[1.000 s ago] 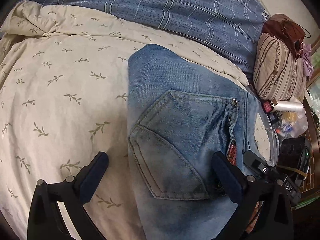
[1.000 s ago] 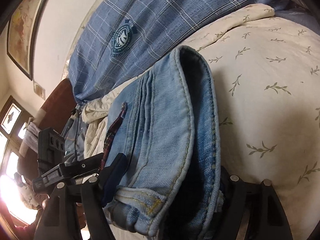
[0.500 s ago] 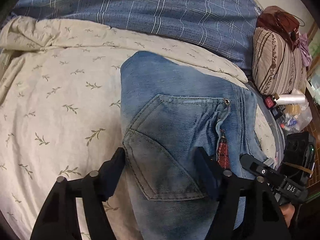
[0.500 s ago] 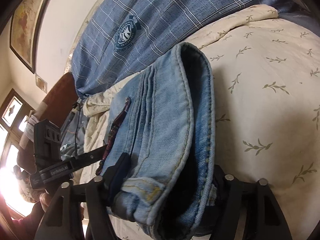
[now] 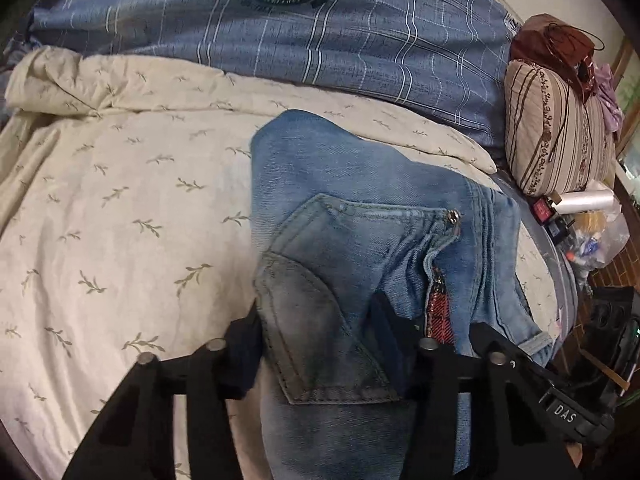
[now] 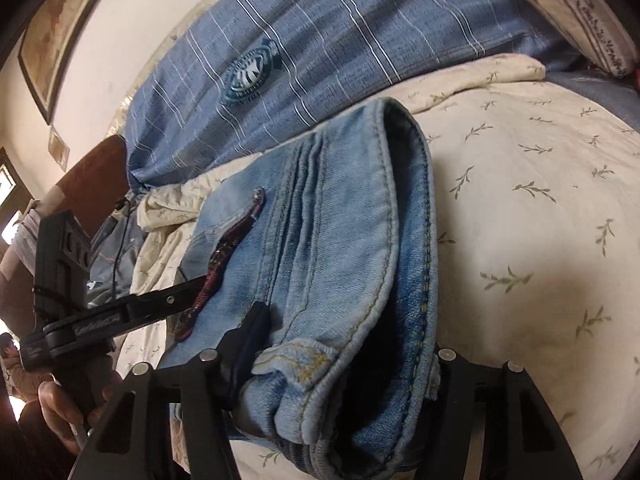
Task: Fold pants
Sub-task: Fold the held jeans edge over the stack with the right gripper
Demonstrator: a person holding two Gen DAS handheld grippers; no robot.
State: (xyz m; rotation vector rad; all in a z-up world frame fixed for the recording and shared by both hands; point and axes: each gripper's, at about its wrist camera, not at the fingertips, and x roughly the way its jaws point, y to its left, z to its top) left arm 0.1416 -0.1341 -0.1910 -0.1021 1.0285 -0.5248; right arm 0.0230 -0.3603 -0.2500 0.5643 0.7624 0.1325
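Observation:
Light blue jeans (image 5: 352, 200) lie folded in a thick bundle on a cream leaf-print quilt (image 5: 120, 208), back pocket facing up. My left gripper (image 5: 320, 344) is shut on the near edge of the jeans at the pocket, denim bunched between its fingers. In the right wrist view, my right gripper (image 6: 340, 364) is shut on the waistband end of the jeans (image 6: 340, 248); its right finger is hidden behind the cloth. The left gripper (image 6: 120, 312) shows there from the side, its finger lying on the denim.
A blue plaid blanket (image 5: 320, 28) lies across the far side of the bed. A striped cushion (image 5: 556, 128), a white roll and clutter sit at the right edge in the left wrist view. A framed picture (image 6: 52, 32) hangs on the wall.
My left gripper has closed from wide open onto the pocket edge of the jeans and moved forward over them. The right gripper has kept its hold on the waistband.

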